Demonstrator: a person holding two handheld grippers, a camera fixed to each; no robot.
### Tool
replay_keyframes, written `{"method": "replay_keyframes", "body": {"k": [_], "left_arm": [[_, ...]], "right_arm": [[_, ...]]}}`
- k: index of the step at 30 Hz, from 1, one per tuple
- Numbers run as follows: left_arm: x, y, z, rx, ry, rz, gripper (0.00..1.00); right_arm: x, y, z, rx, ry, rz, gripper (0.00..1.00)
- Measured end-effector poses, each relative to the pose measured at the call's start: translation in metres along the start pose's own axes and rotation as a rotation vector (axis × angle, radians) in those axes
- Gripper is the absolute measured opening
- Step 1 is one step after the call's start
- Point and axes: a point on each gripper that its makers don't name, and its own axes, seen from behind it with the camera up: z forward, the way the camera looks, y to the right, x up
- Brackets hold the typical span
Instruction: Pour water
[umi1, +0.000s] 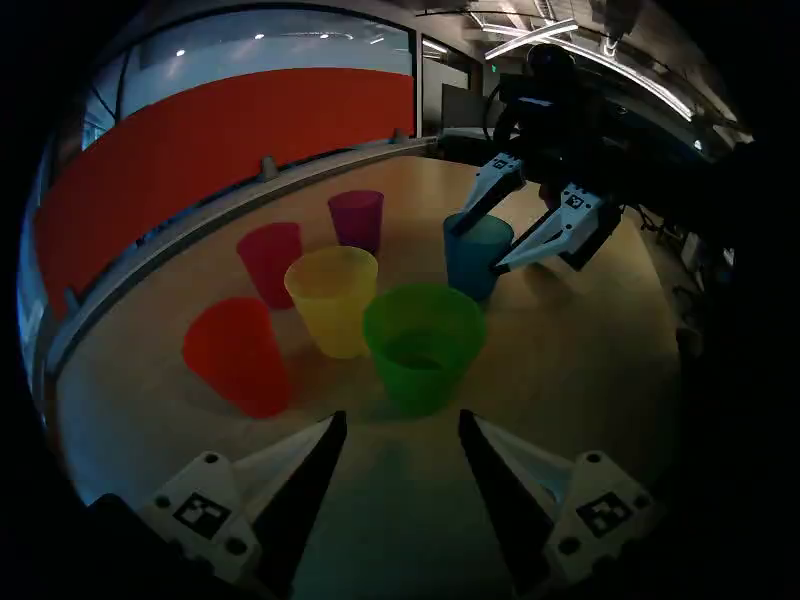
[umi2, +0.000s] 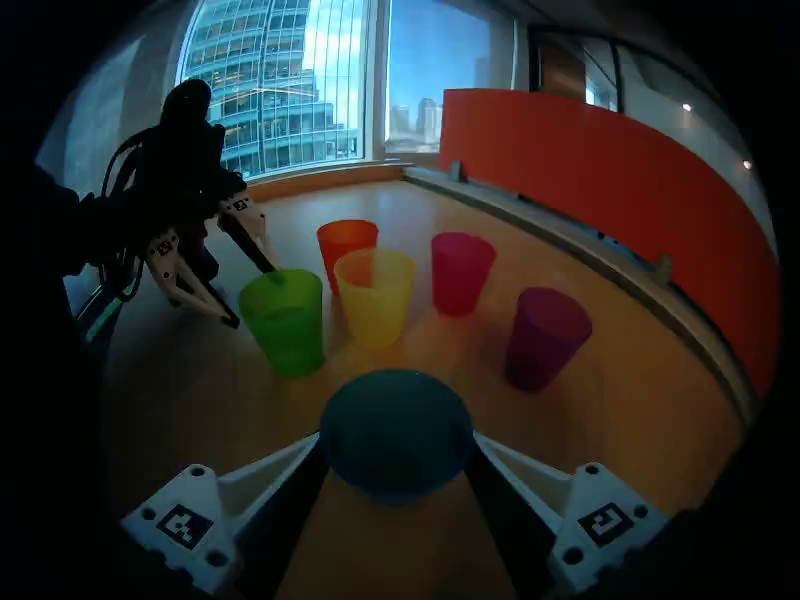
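A teal cup (umi2: 397, 440) sits between the fingers of my right gripper (umi2: 397, 442), which press on both its sides. In the left gripper view this teal cup (umi1: 477, 262) stands upright on the wooden table (umi1: 570, 350), with the right gripper (umi1: 476, 248) closed around its rim. My left gripper (umi1: 400, 430) is open, its fingertips just short of a green cup (umi1: 425, 345). The right gripper view shows the left gripper (umi2: 252, 296) beside the green cup (umi2: 285, 320). I cannot tell whether any cup holds water.
Yellow (umi1: 333, 300), red (umi1: 238, 355), pink (umi1: 270, 262) and purple (umi1: 356, 218) cups stand in a cluster behind the green one. A red wall panel (umi1: 220, 150) with a ledge borders the table. Windows (umi2: 300, 90) lie beyond the far table edge.
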Motion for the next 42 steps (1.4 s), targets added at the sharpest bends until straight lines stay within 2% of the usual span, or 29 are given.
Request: {"method": "replay_keyframes", "body": {"k": [8, 12, 20, 30, 42], "left_arm": [[0.002, 0.001, -0.001, 0.004, 0.002, 0.001, 0.83], [0.003, -0.001, -0.002, 0.007, 0.007, -0.007, 0.83], [0.005, -0.005, -0.008, 0.029, 0.02, -0.027, 0.83], [0.003, -0.008, -0.021, 0.078, 0.038, -0.047, 0.82], [0.007, -0.02, -0.042, 0.169, 0.086, -0.103, 0.82]], "right_arm": [[-0.002, -0.001, -0.001, -0.002, -0.003, 0.007, 0.93], [-0.002, -0.001, -0.001, -0.008, -0.006, 0.011, 1.0], [-0.001, -0.001, -0.008, -0.019, 0.006, 0.036, 1.0], [-0.014, -0.001, -0.029, -0.058, 0.009, 0.052, 1.0], [-0.019, -0.001, -0.061, -0.122, 0.042, 0.072, 1.0]]}}
